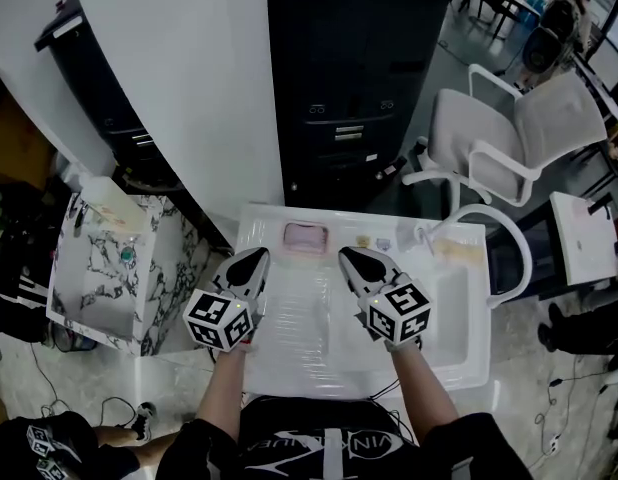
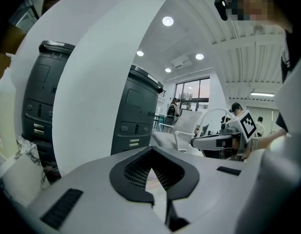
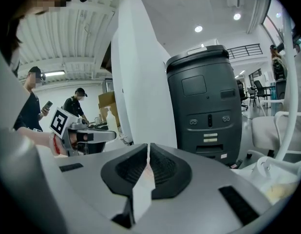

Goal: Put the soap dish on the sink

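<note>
Between your left gripper (image 1: 257,258) and right gripper (image 1: 349,258), a bare strip of the white sink (image 1: 289,343) lies open up to the pink soap dish (image 1: 305,236) on the back ledge. A curved white pipe (image 1: 526,253) crowds the right side, a marble-patterned stand (image 1: 94,293) flanks the left, and a dark cabinet (image 1: 359,88) walls the far side.

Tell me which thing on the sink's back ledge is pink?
The soap dish, leftmost and largest; the two small bits beside it look yellowish and grey.
</note>
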